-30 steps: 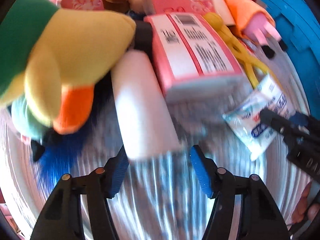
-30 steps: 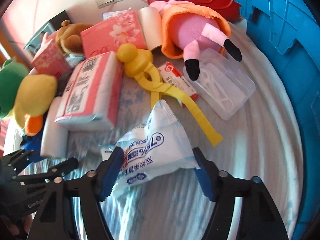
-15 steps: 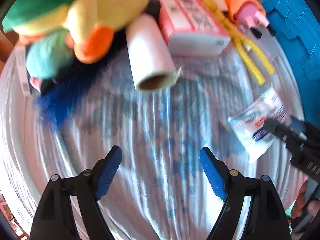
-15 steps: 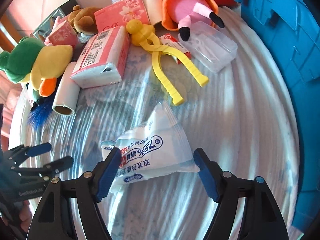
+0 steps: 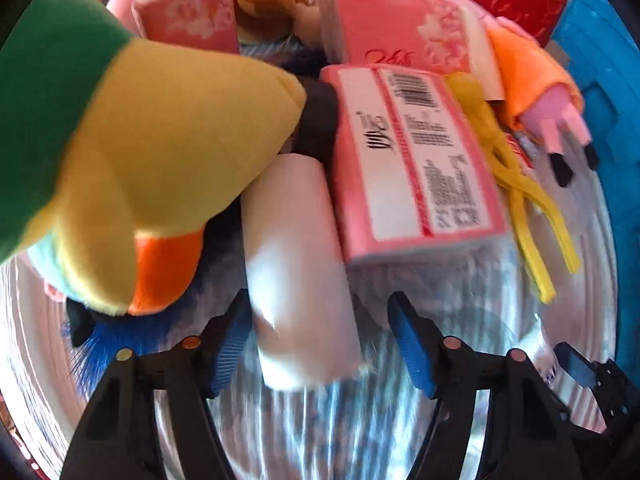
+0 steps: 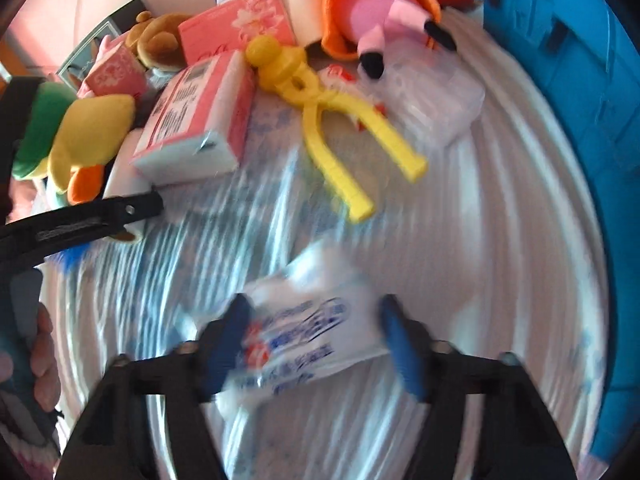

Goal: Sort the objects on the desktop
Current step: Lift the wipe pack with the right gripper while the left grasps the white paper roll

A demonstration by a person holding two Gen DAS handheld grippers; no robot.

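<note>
A white roll (image 5: 296, 264) lies on the striped cloth (image 5: 500, 304), pointing toward the left wrist camera. My left gripper (image 5: 318, 308) straddles its near end with jaws closing. The left pad touches the roll; a gap stays at the right pad. One left finger also shows in the right wrist view (image 6: 100, 212). A white and blue wipes packet (image 6: 308, 332) sits between the closing jaws of my right gripper (image 6: 314, 312), both pads against its bunched edges. That view is blurred. The right gripper (image 5: 580, 372) appears at the lower right of the left wrist view.
Beside the roll lie a pink tissue pack (image 5: 412, 168), a green and yellow plush (image 5: 152, 152) and yellow tongs (image 6: 320, 108). Further back are a pink and orange plush (image 6: 376, 12), a brown bear (image 6: 156, 44) and a clear box (image 6: 436, 108). A blue crate (image 6: 560, 80) walls the right side.
The left gripper came forward from open cloth to the pile and narrowed its jaws around the white roll. The right jaws narrowed onto the wipes packet, which now looks bunched.
</note>
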